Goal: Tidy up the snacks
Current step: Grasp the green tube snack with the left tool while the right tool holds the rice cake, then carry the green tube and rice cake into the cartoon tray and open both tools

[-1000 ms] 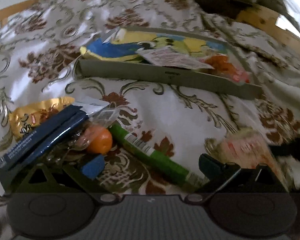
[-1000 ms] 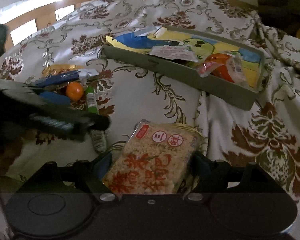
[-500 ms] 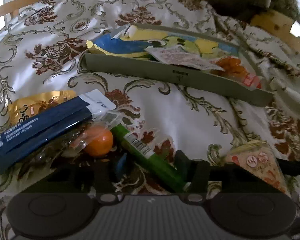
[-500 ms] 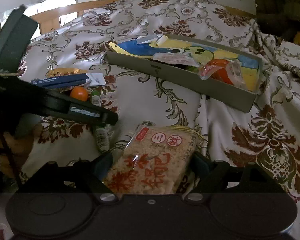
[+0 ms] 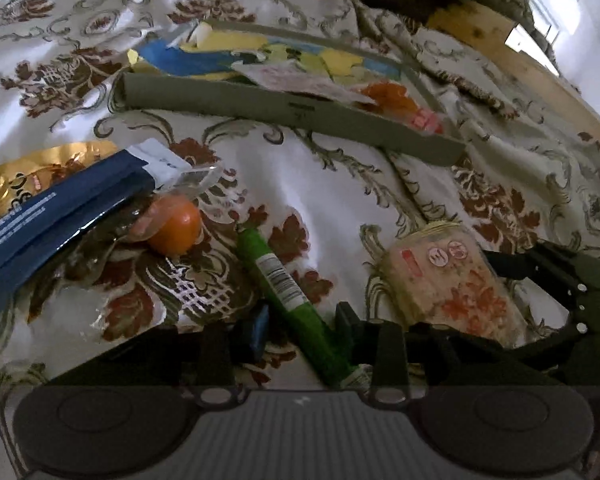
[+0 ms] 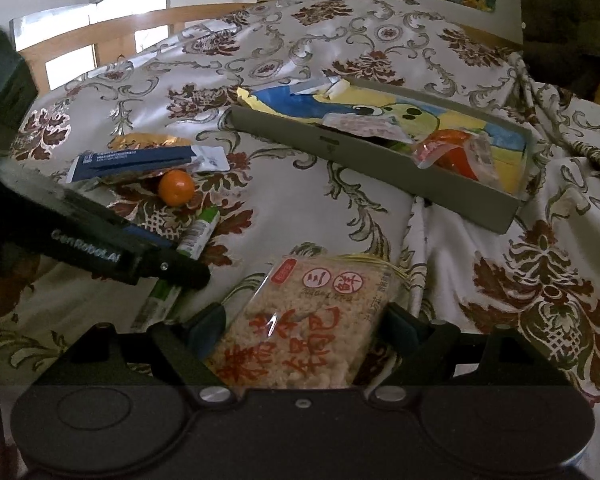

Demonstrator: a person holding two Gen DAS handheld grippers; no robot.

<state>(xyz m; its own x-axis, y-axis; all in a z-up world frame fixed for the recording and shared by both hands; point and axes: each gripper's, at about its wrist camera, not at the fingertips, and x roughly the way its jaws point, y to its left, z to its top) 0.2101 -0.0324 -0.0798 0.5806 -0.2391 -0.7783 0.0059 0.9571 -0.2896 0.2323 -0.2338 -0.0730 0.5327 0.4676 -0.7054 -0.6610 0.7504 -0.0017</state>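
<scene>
A green stick snack (image 5: 284, 280) lies on the patterned bedspread, its near end between the fingers of my left gripper (image 5: 300, 328). The jaws are closing and a gap still shows beside the left pad. In the right wrist view the left gripper (image 6: 176, 256) reaches in from the left over the same green stick (image 6: 202, 228). My right gripper (image 6: 304, 328) is shut on a rice cracker packet (image 6: 308, 320) that rests on the cloth, a pad on each side. A grey tray (image 5: 292, 110) with a colourful liner and several snack packets lies farther back.
Left of the green stick are a wrapped orange ball (image 5: 176, 226), a dark blue packet (image 5: 60, 216) and a gold packet (image 5: 24, 176). A wooden bed rail (image 6: 140, 28) runs along the far edge, and bare bedspread (image 5: 328, 200) separates the snacks from the tray.
My left gripper's jaws have narrowed from wide apart to close around the green stick, and the gripper has shifted over it. The right gripper still has the rice cracker packet in the same spot.
</scene>
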